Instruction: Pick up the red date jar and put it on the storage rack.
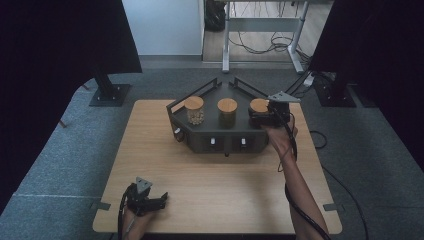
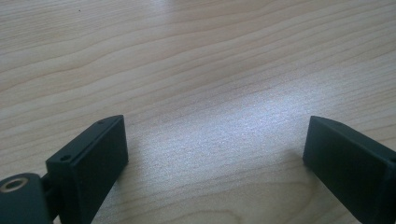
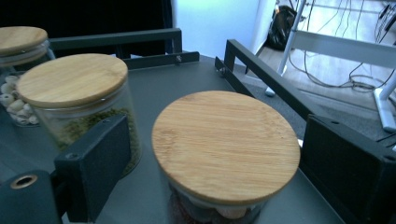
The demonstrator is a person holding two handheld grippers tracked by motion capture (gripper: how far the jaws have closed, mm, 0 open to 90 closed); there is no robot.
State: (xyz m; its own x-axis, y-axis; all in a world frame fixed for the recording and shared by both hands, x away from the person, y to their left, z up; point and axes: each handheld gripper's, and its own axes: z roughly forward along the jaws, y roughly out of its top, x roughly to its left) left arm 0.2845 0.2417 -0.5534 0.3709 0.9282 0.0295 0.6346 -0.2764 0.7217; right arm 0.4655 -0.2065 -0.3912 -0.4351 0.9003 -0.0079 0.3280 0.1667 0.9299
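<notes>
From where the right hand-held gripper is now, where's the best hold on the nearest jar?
Grip the glass body just under the wooden lid, coming in level from the tray's front. The right hand-held gripper already straddles the upright jar, jaws open; the lid likely overhangs and may lift off.

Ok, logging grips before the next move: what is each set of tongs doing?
Left tongs: open, empty, over the table.
Right tongs: open, jaws either side of the right jar, not pressing it.
</notes>
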